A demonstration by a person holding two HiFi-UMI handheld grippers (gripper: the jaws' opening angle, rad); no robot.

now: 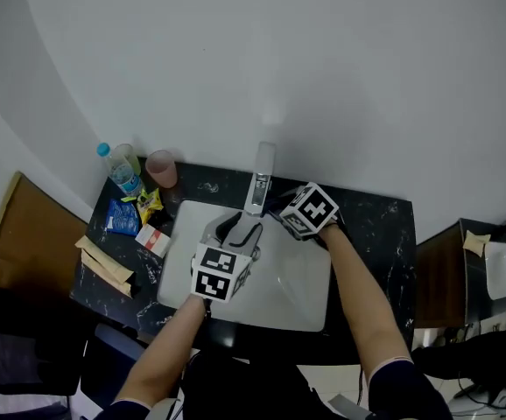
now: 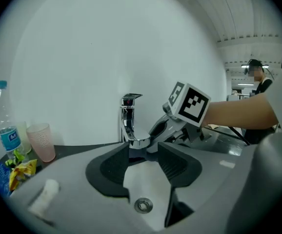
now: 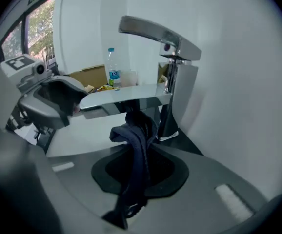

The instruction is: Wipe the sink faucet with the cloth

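The chrome faucet [image 1: 260, 180] stands at the back of the white sink [image 1: 298, 289]. In the right gripper view its flat spout [image 3: 126, 100] runs left from the upright body [image 3: 172, 99], under the lever handle [image 3: 155, 33]. My right gripper [image 3: 142, 154] is shut on a dark blue cloth [image 3: 137, 145], whose bunched top touches the underside of the spout. My left gripper [image 2: 143, 150] is open, its jaws on either side of the spout's end [image 2: 140, 141] without gripping it. In the head view the left gripper [image 1: 240, 227] and right gripper [image 1: 277, 213] meet at the faucet.
The drain [image 2: 142, 205] lies in the basin below the left jaws. On the black counter [image 1: 377, 227] to the left stand a water bottle [image 1: 122, 171], a pink cup [image 1: 161, 168], snack packets [image 1: 139, 213] and a small box [image 1: 152, 239]. A white wall rises behind.
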